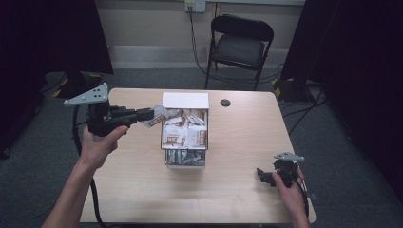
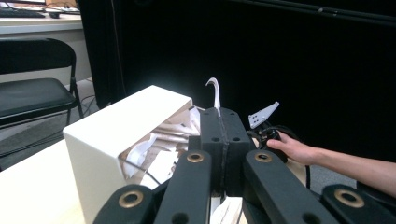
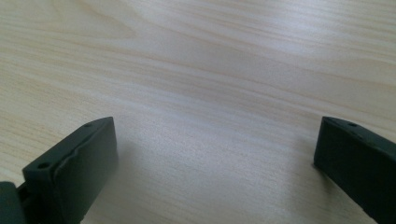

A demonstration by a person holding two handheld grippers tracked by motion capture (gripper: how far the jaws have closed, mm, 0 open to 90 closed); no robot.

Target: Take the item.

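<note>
Jaw state: the left gripper [image 1: 153, 114] has its two black jaws pressed together on a single sachet [image 1: 159, 115], a thin white and brown paper packet; in the left gripper view the packet's upper edge curls up above the jaw line. The right gripper [image 1: 260, 173] has its jaws spread wide with nothing between them, and bare wood grain lies below them in the right gripper view.

Location: the gripped sachet hangs in the air at the left rim of the box [image 1: 185, 100], above the middle of the table [image 1: 237, 199], towards its far edge. The right gripper rests near the near right corner of the table, well apart from the box.

Progress, as a judgement: the work in hand appears to be moving sachets between box and table, one at a time. Whether this packet is leaving or entering cannot be told. No loose sachet lies on the table, and the box holds many, so most of the job appears to remain.

Materials:
- Box: white, straight-walled card with a flat lid panel at its far side and a wire-edged front section.
- Sachets: flat, limp, crinkled, piled loosely.
- Table: pale wood laminate, smooth, with rounded corners.
- Jaws: matt black blocks with squared faces.
</note>
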